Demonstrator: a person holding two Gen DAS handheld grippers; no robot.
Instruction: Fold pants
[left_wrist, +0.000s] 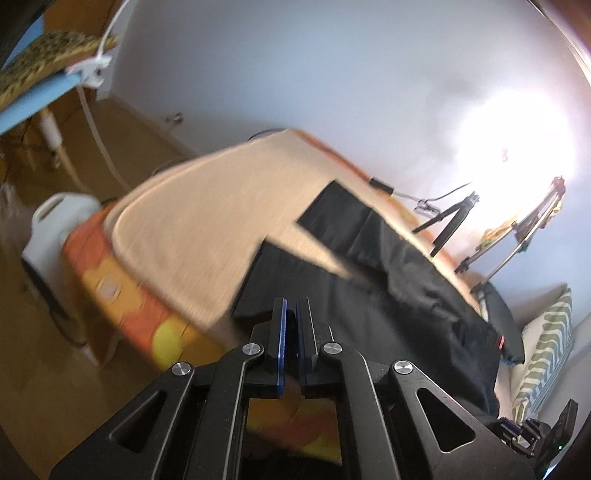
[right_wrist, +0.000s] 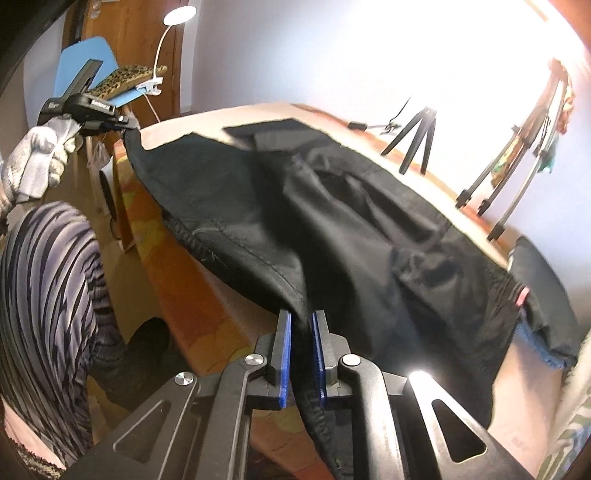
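Black pants lie spread on a bed with a beige cover, legs pointing away. In the right wrist view the pants are stretched along the bed's near edge. My left gripper is shut on the pants' edge; it also shows at the far left of the right wrist view, pinching a corner of the cloth. My right gripper is shut on the pants' waistband, which hangs down between its blue pads.
An orange patterned bedspread hangs down the bed's side. Black tripods and a metal stand are at the bed's far side. A blue chair with a clip lamp, a white appliance and a striped pillow are nearby.
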